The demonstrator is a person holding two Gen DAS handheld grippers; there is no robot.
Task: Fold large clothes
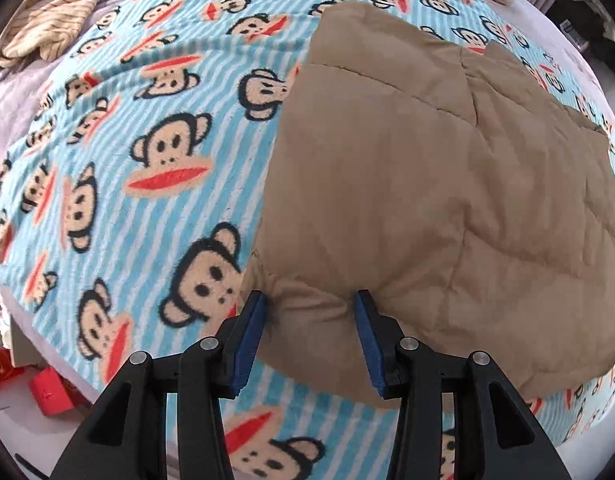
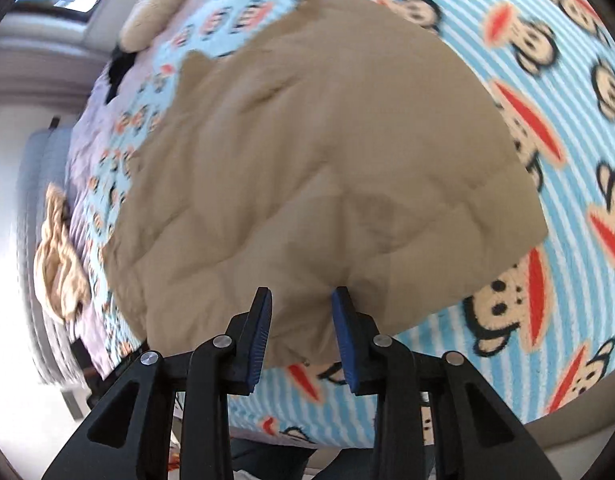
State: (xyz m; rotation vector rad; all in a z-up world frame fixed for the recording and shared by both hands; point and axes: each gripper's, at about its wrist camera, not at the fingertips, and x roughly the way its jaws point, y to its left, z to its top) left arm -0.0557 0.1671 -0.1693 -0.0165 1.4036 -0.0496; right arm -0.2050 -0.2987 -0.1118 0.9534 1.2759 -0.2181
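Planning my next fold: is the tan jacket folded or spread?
Folded: the tan jacket lies as a compact padded block with a doubled near edge, no sleeves showing.

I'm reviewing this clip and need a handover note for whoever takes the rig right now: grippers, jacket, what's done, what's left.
Left gripper: jaws part open, a puffed corner of the tan jacket bulging between the pads; the pinch looks loose at best.
Right gripper: part open over the jacket's near edge, no firm grip visible.
Jacket: lying as a compact padded block on the monkey blanket, apparently already folded.
Left: check the fold is tidy, press or re-fold if needed, then let go.
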